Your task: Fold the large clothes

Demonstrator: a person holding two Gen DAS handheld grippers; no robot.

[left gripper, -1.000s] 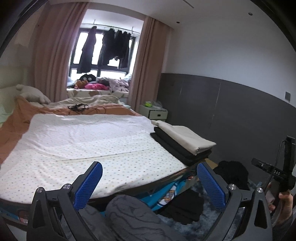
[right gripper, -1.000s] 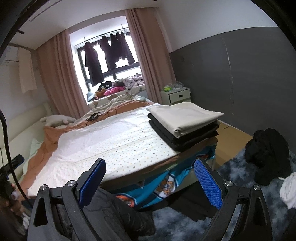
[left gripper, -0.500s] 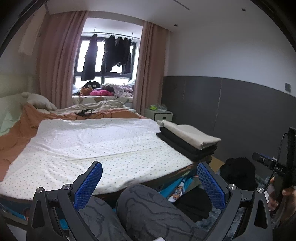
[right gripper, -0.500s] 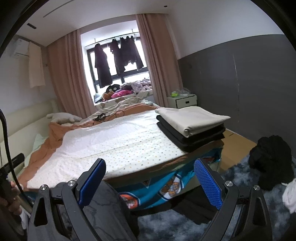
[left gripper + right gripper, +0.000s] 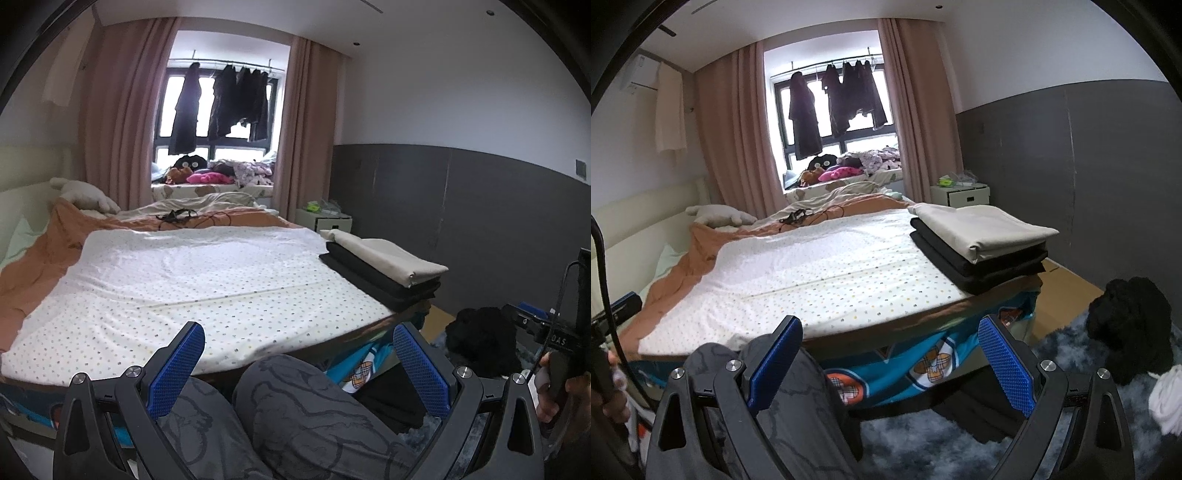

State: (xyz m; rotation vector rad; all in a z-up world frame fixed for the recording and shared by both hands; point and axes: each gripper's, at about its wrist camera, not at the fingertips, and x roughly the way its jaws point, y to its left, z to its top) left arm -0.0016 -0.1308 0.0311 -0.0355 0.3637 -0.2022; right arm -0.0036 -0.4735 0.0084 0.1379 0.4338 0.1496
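Both claws, left claw (image 5: pixel 297 363) and right claw (image 5: pixel 890 356), are spread wide and hold nothing, facing the bed with the white dotted sheet (image 5: pixel 827 273). A folded stack of beige and black clothes (image 5: pixel 982 243) rests at the bed's right corner; a careless sweep could topple it. The crumpled black garment (image 5: pixel 1130 317) on the floor right of the bed, probably next, shows whole only in the right view, with a white cloth (image 5: pixel 1167 395) beside it.
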